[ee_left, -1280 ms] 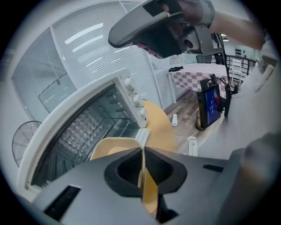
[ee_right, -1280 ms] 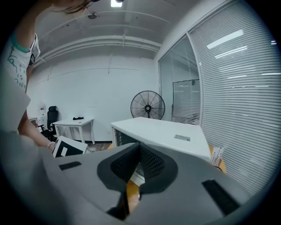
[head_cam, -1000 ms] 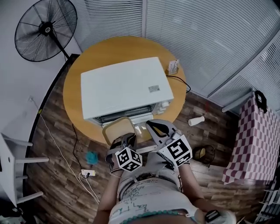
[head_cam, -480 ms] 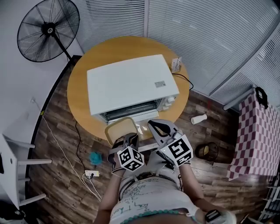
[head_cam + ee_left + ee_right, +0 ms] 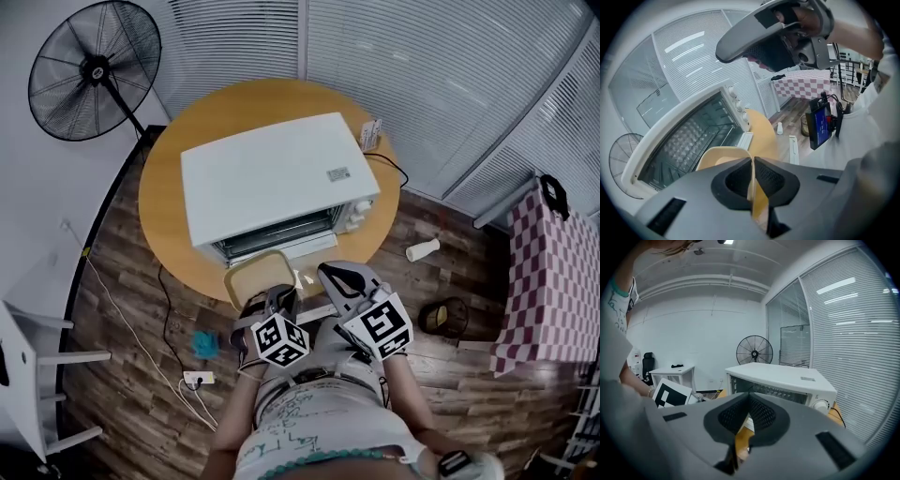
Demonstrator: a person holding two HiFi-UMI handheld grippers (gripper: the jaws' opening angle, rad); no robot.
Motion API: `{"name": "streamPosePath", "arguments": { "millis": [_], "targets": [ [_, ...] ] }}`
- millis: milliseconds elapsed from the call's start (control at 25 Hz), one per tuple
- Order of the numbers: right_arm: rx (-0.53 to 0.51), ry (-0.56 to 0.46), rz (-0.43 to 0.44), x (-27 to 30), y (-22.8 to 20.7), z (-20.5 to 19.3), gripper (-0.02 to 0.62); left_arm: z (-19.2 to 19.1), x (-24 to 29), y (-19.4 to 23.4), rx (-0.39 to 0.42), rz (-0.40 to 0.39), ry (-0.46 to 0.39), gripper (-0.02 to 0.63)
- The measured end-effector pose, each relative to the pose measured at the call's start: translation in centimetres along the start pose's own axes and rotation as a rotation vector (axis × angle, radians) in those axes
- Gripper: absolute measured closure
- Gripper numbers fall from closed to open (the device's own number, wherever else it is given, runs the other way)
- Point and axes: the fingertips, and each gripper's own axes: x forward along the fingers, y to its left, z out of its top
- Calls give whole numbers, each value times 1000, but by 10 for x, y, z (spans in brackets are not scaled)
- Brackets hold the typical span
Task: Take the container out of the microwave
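Left gripper (image 5: 752,161): jaws pinched together on the thin near wall of the container, one pad inside the rim and one outside; in the head view it sits at the table's near edge, its marker cube towards the person.
Right gripper (image 5: 749,397): jaws closed tip to tip with nothing between them; it hangs just right of the left gripper at the near edge, pointing at the microwave's front.
Container (image 5: 255,272): shallow, beige, with rounded corners and an open top; it is outside the microwave, just in front of the opening at the near edge. Whether it rests on the wood or is lifted off it cannot be told.
Microwave (image 5: 272,173): white box in the middle of the table, with its front towards the person; the dark cavity and its wire rack are exposed, and knobs sit at the right end of the front.
Table (image 5: 155,216): round, with a wooden top; a small box (image 5: 371,136) stands at its far right edge.
Floor: a standing fan (image 5: 89,70) is beyond the far left edge, and a white bottle (image 5: 422,249) lies to the right.
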Motion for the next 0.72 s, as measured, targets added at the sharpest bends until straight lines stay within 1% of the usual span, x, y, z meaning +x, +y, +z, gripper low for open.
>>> {"name": "streamPosePath", "arguments": {
  "millis": [280,480,720],
  "targets": [
    [11,20,-24,-5,-5,-5,601,6,1,-4,11,-20,-10,577],
    [-6,37,-8,-2,-3,-6,601,6,2,-5,0,-21,-12,577],
    [-21,29,5,-1,2,-5,601,5,-1,-7,-5,-23,-6,575]
  ]
}}
